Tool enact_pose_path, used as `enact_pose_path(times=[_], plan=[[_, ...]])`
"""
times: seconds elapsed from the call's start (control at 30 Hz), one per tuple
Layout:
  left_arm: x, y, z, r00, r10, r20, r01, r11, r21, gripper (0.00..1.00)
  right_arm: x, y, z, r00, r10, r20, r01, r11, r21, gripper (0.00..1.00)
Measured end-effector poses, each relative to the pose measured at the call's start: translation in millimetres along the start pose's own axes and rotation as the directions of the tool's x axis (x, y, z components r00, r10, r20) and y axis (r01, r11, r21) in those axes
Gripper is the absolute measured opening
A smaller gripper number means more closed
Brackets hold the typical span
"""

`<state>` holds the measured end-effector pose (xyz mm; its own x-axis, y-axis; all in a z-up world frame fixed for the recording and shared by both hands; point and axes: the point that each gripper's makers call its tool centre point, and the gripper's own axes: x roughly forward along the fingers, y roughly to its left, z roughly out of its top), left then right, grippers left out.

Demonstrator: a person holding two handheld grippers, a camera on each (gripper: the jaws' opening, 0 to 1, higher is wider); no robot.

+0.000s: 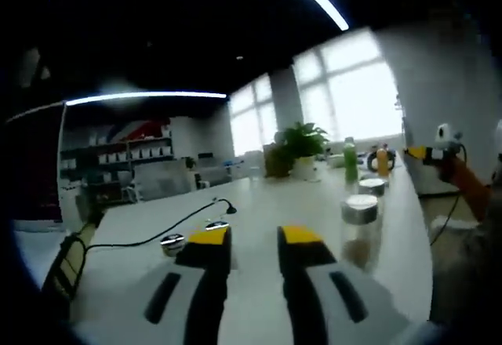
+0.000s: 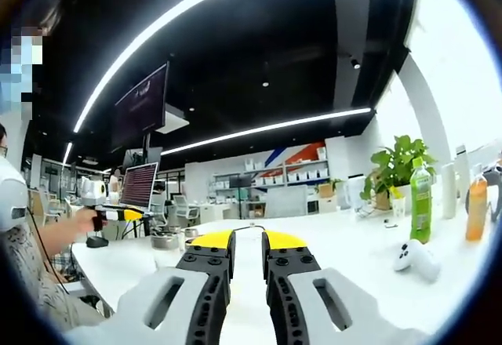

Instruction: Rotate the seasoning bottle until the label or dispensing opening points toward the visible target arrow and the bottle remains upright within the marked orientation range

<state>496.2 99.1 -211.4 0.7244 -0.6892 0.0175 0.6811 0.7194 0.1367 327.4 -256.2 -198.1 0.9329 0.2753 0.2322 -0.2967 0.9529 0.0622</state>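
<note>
The white table runs out ahead of you in both views, toward the bright windows. In the left gripper view, a potted plant stands at its far end, with a green bottle and an orange bottle to its right. Your left gripper hovers over the tabletop, its jaws parted with nothing between them. The seasoning bottle (clear glass, silver cap) stands upright just right of those jaws, untouched. In the right gripper view, your right gripper has its jaws almost together, empty. A white controller lies to its right.
</note>
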Motion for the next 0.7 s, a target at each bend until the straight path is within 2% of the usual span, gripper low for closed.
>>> enact_pose_path(times=[0.07,0.2,0.3,0.33,0.47,0.57,0.6,0.67,0.7], plan=[[8.3,7.6,3.0,0.999,0.024,0.025,-0.023,1.0,-0.019,0.26,-0.8,-1.9,1.3,1.0,-0.004,0.004,0.004,1.0,0.002,0.12],[28.5,9.3,7.6,0.998,0.037,0.055,-0.036,0.999,-0.009,0.26,-2.9,-4.7,3.9,1.0,-0.008,0.012,0.008,1.0,0.008,0.12],[42.0,9.5,5.8,0.996,0.039,0.076,-0.031,0.994,-0.106,0.27,-4.5,-6.3,3.5,1.0,-0.012,0.002,0.012,1.0,-0.001,0.12],[45.9,11.9,3.8,0.996,0.045,0.074,-0.038,0.995,-0.097,0.27,-5.3,-6.9,4.5,1.0,-0.013,0.004,0.013,1.0,0.0,0.12],[61.0,16.2,-9.2,0.997,0.061,0.04,-0.058,0.996,-0.072,0.26,-6.2,-8.1,6.8,1.0,-0.015,0.014,0.015,1.0,0.016,0.12],[75.1,20.3,-21.3,0.997,0.077,0.011,-0.075,0.991,-0.107,0.27,-5.6,-8.9,4.8,1.0,-0.018,0.006,0.018,1.0,0.01,0.12],[79.4,23.3,-24.6,0.996,0.094,0.001,-0.094,0.991,-0.094,0.27,-5.3,-9.2,4.5,1.0,-0.02,0.005,0.02,1.0,0.011,0.12],[88.6,27.5,-34.2,0.992,0.116,-0.047,-0.116,0.993,0.006,0.26,-4.5,-9.4,4.4,1.0,-0.019,0.008,0.019,1.0,0.017,0.12],[92.6,28.6,-36.2,0.99,0.13,-0.049,-0.13,0.991,0.014,0.26,-4.1,-9.5,4.4,1.0,-0.019,0.008,0.019,1.0,0.019,0.12]])
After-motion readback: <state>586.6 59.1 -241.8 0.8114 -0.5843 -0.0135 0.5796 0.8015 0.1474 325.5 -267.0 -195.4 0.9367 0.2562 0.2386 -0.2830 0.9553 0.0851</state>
